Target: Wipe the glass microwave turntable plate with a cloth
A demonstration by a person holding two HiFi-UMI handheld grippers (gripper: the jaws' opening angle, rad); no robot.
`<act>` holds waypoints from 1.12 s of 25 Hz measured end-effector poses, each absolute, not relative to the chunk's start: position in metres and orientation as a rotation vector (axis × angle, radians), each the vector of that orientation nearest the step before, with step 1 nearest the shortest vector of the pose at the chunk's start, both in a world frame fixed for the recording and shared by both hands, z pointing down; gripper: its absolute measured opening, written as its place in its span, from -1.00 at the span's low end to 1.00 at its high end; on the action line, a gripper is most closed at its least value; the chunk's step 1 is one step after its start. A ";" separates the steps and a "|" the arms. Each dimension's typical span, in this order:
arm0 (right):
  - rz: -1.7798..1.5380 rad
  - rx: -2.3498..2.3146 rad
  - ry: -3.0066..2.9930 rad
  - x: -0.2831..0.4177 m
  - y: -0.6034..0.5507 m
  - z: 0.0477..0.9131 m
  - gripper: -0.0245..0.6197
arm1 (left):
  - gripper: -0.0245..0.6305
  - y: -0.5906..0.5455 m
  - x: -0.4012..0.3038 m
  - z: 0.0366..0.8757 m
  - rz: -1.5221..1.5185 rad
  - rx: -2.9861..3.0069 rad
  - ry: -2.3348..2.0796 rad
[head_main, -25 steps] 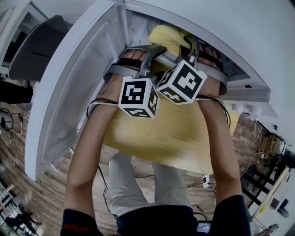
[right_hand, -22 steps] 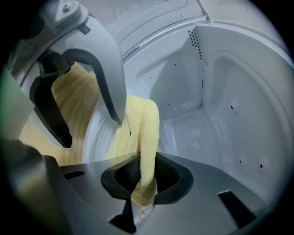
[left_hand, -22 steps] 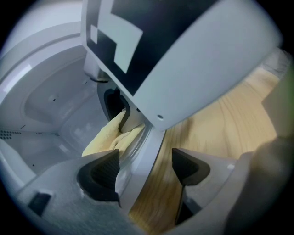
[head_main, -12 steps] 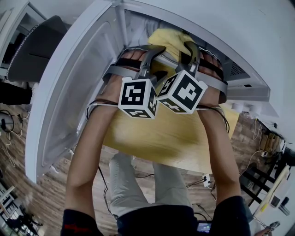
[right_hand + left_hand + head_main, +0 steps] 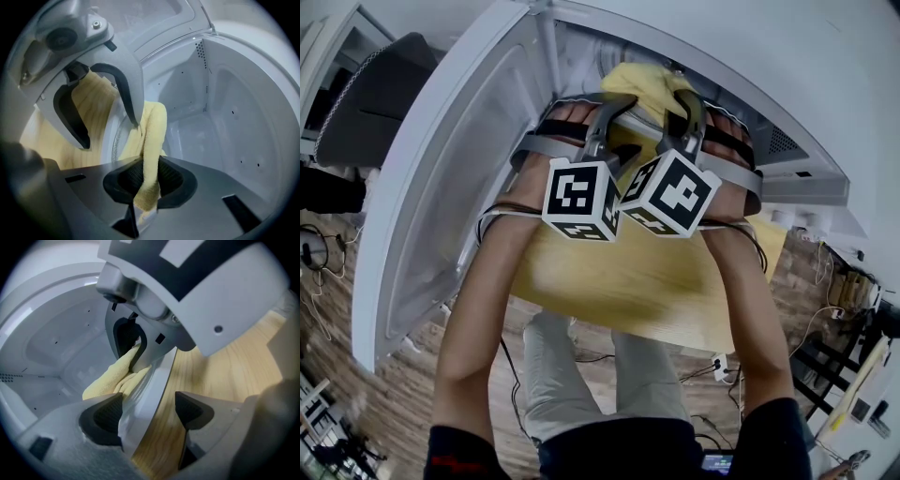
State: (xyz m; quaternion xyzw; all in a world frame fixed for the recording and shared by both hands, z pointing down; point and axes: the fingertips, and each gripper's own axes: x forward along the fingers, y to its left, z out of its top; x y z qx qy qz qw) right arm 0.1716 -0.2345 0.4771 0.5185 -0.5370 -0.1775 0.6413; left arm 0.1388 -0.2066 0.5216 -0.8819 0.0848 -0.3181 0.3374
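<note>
Straddling the rim of the clear round glass turntable plate (image 5: pixel 149 391), the left gripper (image 5: pixel 147 414) has its jaws apart. The left pad touches the plate's outer face, and the right pad stands clear of it, with wood grain showing in the gap. The plate stands on edge and tilted, at the front opening of the white microwave oven (image 5: pixel 741 56), above the far edge of the light wooden table (image 5: pixel 647 281) that carries the oven. The right gripper (image 5: pixel 145 182) has its jaws closed on a fold of the yellow terry cloth (image 5: pixel 153 125). The fabric passes between the two dark pads and hangs out just below them. From the jaws the cloth runs up to the plate and lies against the plate's rim on the cavity side. One finger of the left gripper crosses just in front of it in the right gripper view. In the head view both grippers sit side by side with their marker cubes touching or nearly so, and the cloth bunches just beyond their tips. The oven door (image 5: pixel 455 178) hangs open at the left. The cavity walls behind the plate are bare white with small vent holes.
</note>
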 end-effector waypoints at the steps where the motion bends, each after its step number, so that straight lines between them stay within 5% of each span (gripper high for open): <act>1: -0.408 1.175 -1.220 0.172 -0.236 0.477 -0.73 | 0.15 -0.207 0.139 0.522 -0.829 -2.299 0.222; 28: -0.628 1.035 -1.228 0.180 -0.290 0.478 -0.76 | 0.15 -0.205 0.141 0.519 -0.805 -2.320 0.231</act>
